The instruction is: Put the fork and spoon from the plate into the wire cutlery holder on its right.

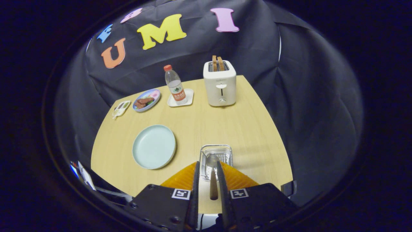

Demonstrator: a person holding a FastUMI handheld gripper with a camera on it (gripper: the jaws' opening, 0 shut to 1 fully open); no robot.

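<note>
The spoon (213, 180), with a metal bowl and a wooden handle, stands bowl-down in the wire cutlery holder (225, 151). Its handle leans back toward me between my fingers. My gripper (208, 165) hovers over the holder's near edge with its jaws apart. The handle lies close against the right finger (220, 175), and a gap shows between it and the left finger (196, 175). The pale blue plate (154, 147) sits left of the holder with nothing on it.
At the back of the wooden table (251, 129) stand a white toaster (220, 84) with toast in it and a water bottle (175, 85) on a small white tray. Left of those are a plate of food (146, 100) and a small dish (121, 108).
</note>
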